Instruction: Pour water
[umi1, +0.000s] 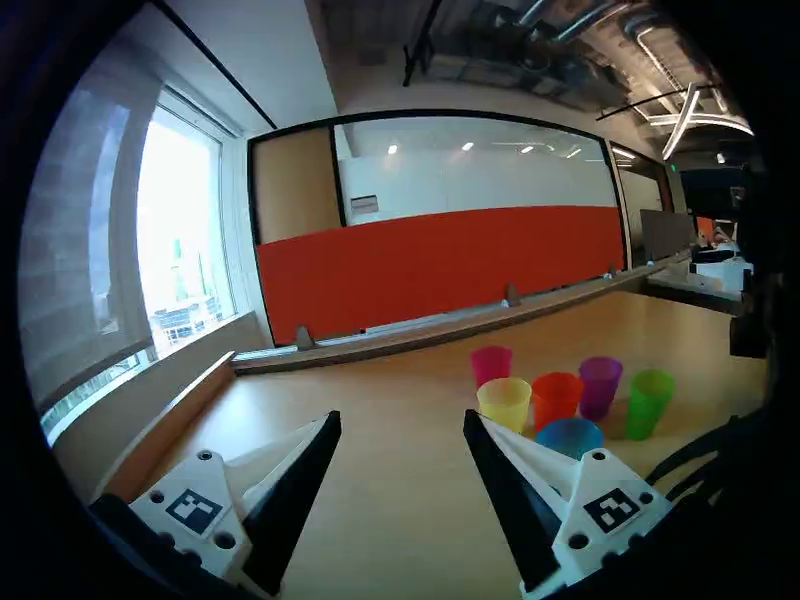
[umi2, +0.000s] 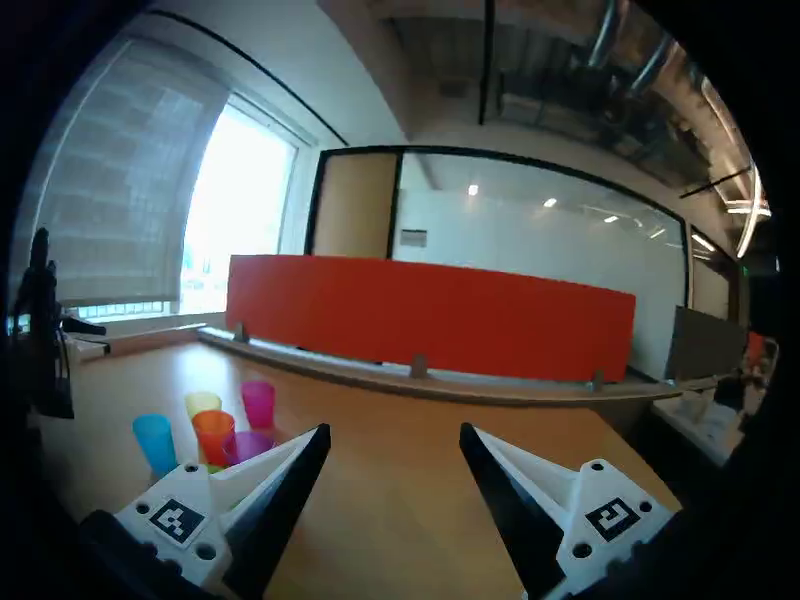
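Pale wooden desk (umi1: 380, 370) runs back to a long red partition (umi1: 450, 260), with a bright window (umi1: 180, 240) off to the side and bare pipes under the ceiling.

In the left gripper view, the left gripper (umi1: 401, 420) hangs above the desk with its fingers (umi1: 300, 470) spread wide. Nothing but bare wood lies between them. Six plastic cups stand in a close group beyond and to the right of the right-hand finger. The blue cup (umi1: 569, 437) is nearest, just past that finger's tip and partly behind it. The yellow cup (umi1: 504, 402) and the orange cup (umi1: 556, 397) stand side by side behind it. The pink cup (umi1: 491, 364) is farthest back, above the yellow one. The purple cup (umi1: 600, 385) sits right of the orange, and the green cup (umi1: 649, 400) stands at the outer edge, farthest from the finger. All are upright. Whether any of them holds water cannot be told from this low angle.

In the right gripper view, the right gripper (umi2: 394, 430) likewise has its fingers (umi2: 520, 500) set wide apart over open desk (umi2: 400, 400), gripping nothing. The cluster here lies beyond the left-hand finger: the purple cup (umi2: 247, 445) just above that finger's upper edge, the orange cup (umi2: 214, 435) beside it, the yellow cup (umi2: 203, 403) and pink cup (umi2: 258, 402) behind, and the blue cup (umi2: 155, 442) farthest out to the left.
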